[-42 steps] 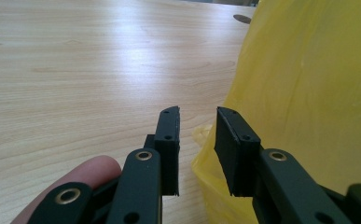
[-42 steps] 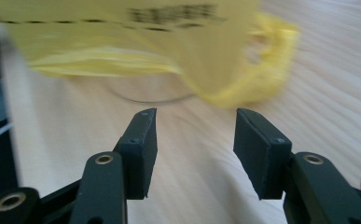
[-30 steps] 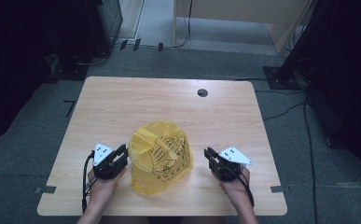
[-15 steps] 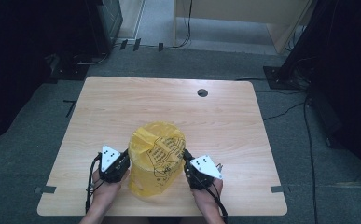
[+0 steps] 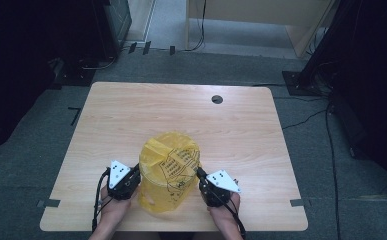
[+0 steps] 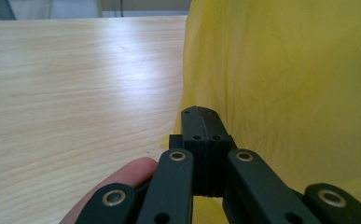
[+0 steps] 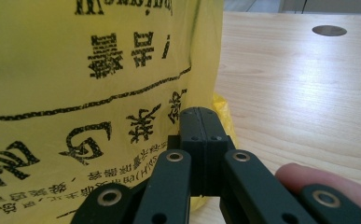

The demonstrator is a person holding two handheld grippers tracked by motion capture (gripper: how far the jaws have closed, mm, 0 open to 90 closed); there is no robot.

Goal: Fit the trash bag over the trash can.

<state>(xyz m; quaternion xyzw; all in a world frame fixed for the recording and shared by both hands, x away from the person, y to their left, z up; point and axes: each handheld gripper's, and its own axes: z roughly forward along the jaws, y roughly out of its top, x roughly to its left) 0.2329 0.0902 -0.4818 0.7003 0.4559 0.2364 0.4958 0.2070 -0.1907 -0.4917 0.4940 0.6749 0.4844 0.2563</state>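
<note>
Grippers flank my crinkled yellow printed plastic bag [image 5: 168, 172] on the pale wooden table [image 5: 131, 115]; left gripper [image 6: 200, 116] and right gripper [image 7: 200, 116] both fully closed, nothing visibly pinched. I'd press evenly from each side.

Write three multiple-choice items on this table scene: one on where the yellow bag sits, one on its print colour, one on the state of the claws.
1. Where does the yellow bag stand on the table?
A. at the far edge by the round hole
B. near the front edge, between the two claws
C. off the table, on the floor

2. What colour is the print on the bag?
A. black
B. red
C. white

3. How do the jaws of the left claw and right claw stand?
A. both wide open
B. one open, one shut
C. both shut

Answers: 1 B, the high view shows it between the hands near the front edge. 2 A, the right gripper view shows black characters. 3 C, each gripper view shows the jaws pressed together.
</note>
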